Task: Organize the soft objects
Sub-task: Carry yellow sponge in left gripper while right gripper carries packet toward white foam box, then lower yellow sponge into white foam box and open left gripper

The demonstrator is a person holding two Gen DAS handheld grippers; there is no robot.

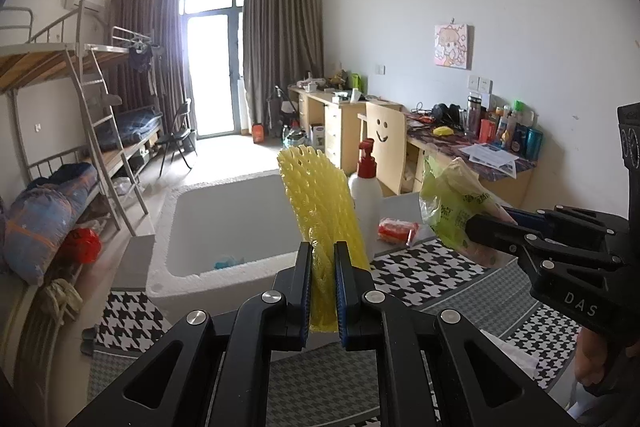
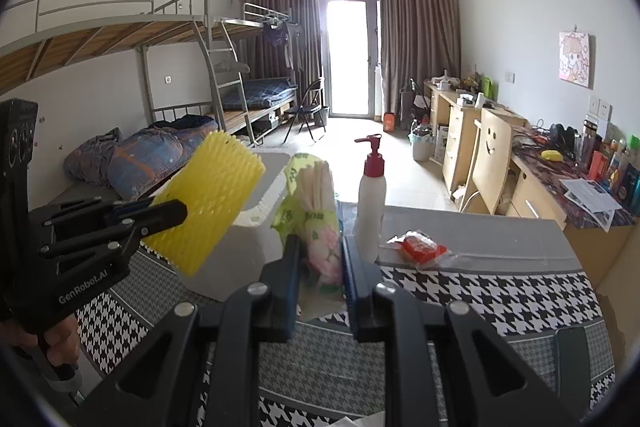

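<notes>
Yellow foam fruit netting [image 1: 318,227] is standing upright between the blue-padded fingers of the left gripper [image 1: 323,287] in the left wrist view; the jaws are pressing closed on its lower part. Behind it, the white polystyrene foam box [image 1: 224,227] is sitting open on the houndstooth black-and-white cloth [image 1: 432,279], with something small and blue lying on its bottom. Just right of the netting, a white pump bottle with a red top [image 1: 366,195] is standing, and a red plastic-wrapped packet [image 1: 396,230] is lying near it. At the right edge, the right gripper [image 1: 486,227] is clamping a crumpled green plastic tissue pack [image 1: 452,207] in the air.

From the right wrist view, the right gripper [image 2: 320,275] is closing on the green tissue pack [image 2: 316,219], which is rising between its fingers in front of the pump bottle [image 2: 370,203]. At the left, the left gripper [image 2: 172,213] is holding the yellow netting [image 2: 208,215], tilted, in front of the foam box [image 2: 244,247]. The red packet [image 2: 418,247] is lying on the grey surface beyond the cloth [image 2: 480,291].
</notes>
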